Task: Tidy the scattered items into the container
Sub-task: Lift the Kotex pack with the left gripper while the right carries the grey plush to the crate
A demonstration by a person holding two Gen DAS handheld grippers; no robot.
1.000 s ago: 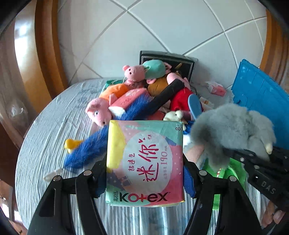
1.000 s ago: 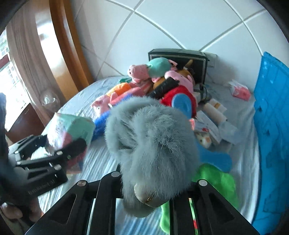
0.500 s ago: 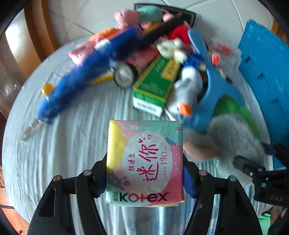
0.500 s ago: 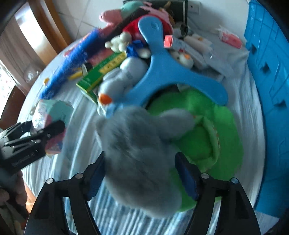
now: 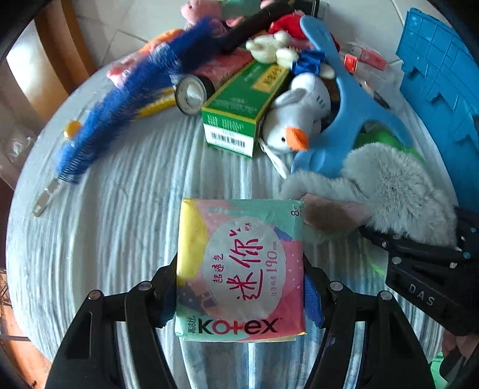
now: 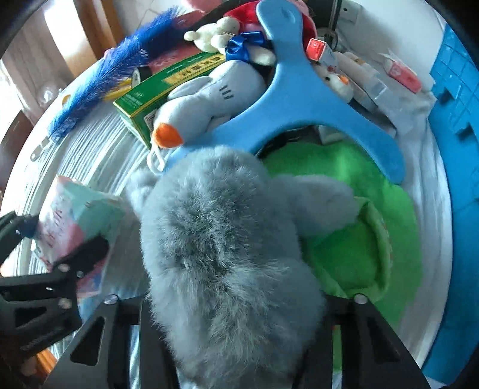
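The blue plastic crate (image 6: 455,98) stands right of the clutter on the pale cloth-covered table (image 5: 113,209). The right gripper (image 6: 239,338) is clamped on the grey fluffy plush toy (image 6: 227,254), beside the crate. The left gripper (image 5: 239,287) clamps the pastel Kotex pad packet (image 5: 239,269), farther left of the crate. Risk: with 2 loads side by side, the plush may snag the packet.

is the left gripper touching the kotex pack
Touching. The left wrist view shows the left gripper clamped on both sides of the pack.

place: home | cues: tiled wall (image 5: 143,18); cloth-covered table (image 5: 119,209); plush toys (image 5: 299,119); wooden trim (image 5: 74,45)
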